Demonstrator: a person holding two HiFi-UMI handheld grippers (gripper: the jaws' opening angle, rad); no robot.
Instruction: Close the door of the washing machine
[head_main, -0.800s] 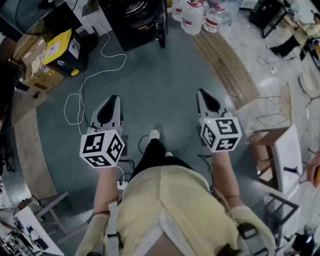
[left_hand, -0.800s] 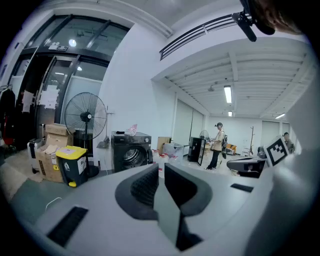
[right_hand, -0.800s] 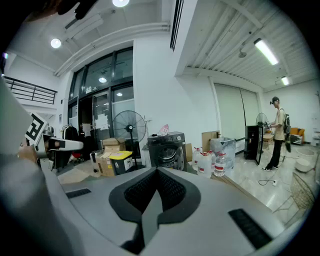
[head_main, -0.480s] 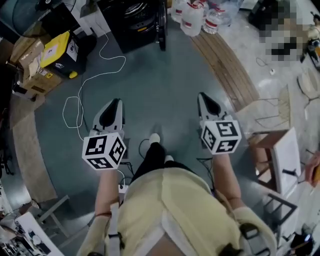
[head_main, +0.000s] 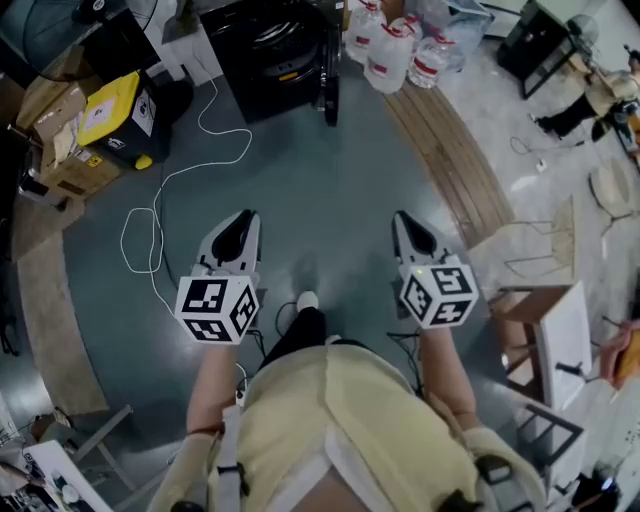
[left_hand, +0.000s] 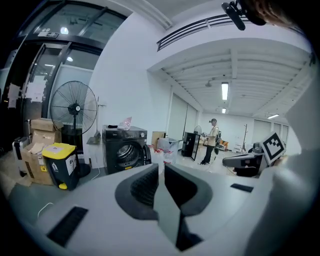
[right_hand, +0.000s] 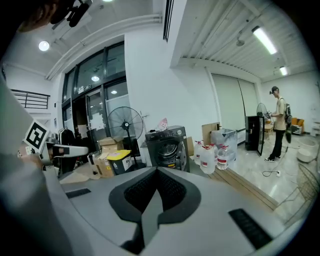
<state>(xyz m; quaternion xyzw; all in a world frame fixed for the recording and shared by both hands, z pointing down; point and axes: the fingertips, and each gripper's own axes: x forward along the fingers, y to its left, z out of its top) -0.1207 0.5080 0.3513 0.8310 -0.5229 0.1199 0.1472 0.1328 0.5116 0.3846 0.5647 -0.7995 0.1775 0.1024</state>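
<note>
Two tools are held out ahead of the person, neither near the washer (head_main: 272, 45) yet, so the step in hand looks like the approach. The left tool (head_main: 240, 222) has its jaws pressed together with nothing between them, as the left gripper view shows, and the right tool (head_main: 408, 222) is likewise closed and empty. The washer stands well apart from both, at the far side of the floor (head_main: 330, 170). Its door (head_main: 328, 60) hangs open, swung out toward the jugs (head_main: 395, 50).

The next move probably calls for walking forward and setting a closed tool against the door's outer face. A push toward the drum until it latches would finish it. The right tool seems better placed, since the door hangs on that side.

The floor is smooth grey-green with a sheen, and a white cable (head_main: 190, 150) loops across it on the left. A yellow-lidded bin (head_main: 118, 110) and boxes (head_main: 55, 130) sit left of the washer, and a standing fan (left_hand: 74, 107) rises behind them. Wooden planking (head_main: 450, 150) runs along the right. Another person (right_hand: 278, 122) stands far off in the bright room beyond.
</note>
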